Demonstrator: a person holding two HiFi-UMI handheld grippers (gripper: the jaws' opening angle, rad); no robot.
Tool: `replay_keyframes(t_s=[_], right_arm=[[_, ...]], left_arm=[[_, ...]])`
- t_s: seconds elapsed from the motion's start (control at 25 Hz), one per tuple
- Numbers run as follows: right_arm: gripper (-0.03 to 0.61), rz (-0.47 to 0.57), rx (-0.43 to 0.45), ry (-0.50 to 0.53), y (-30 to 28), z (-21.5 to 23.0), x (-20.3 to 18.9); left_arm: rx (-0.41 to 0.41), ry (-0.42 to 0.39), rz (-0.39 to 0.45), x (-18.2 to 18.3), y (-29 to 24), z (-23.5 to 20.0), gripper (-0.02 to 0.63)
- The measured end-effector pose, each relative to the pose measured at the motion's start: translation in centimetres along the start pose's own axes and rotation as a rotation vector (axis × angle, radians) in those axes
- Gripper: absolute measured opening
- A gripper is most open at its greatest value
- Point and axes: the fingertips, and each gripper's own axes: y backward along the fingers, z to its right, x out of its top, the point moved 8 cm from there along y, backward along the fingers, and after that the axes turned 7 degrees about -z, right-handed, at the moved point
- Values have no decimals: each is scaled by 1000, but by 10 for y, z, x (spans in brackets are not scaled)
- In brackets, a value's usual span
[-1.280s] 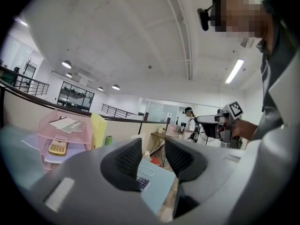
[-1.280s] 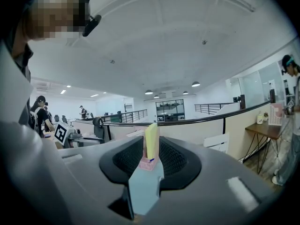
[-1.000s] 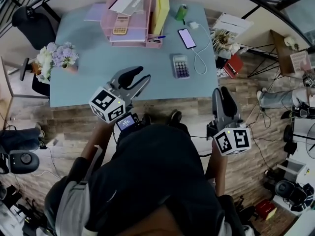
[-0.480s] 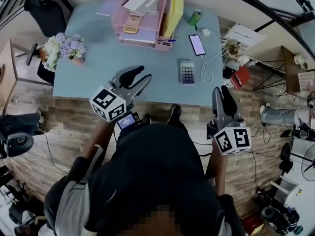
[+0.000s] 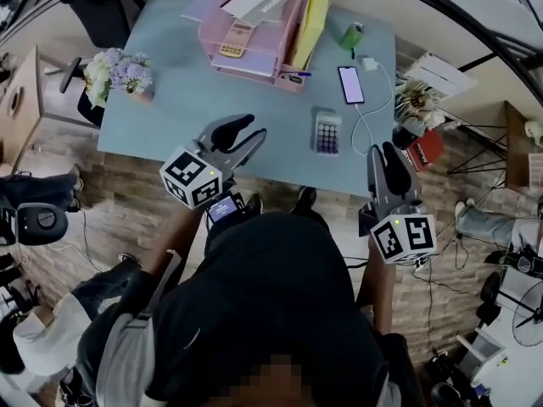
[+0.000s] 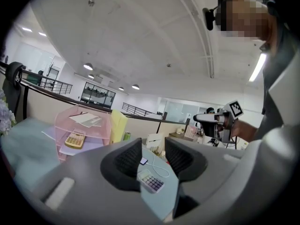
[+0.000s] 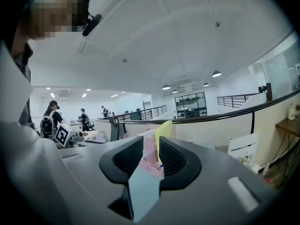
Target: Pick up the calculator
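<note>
Head view looks steeply down; both gripper views look level across the table (image 5: 182, 113).

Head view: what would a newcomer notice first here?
The left gripper and right gripper, each with a marker cube, hang by the near edge of the blue table, fingers apart and empty. On the table, a pink tray stands at the far edge with a yellow calculator in it. A grey calculator lies nearer, beside a phone on a white cable.
</note>
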Motion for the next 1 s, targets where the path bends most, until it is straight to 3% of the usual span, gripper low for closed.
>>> replay_keyframes(t_s=[0.36, 1.0], right_arm=[[86, -36, 50, -5, -17, 39, 0], [87, -103, 57, -43, -26, 106, -21]], left_arm=[[37, 47, -23, -5, -35, 2, 206], [28, 113, -92, -29, -121, -2, 206]])
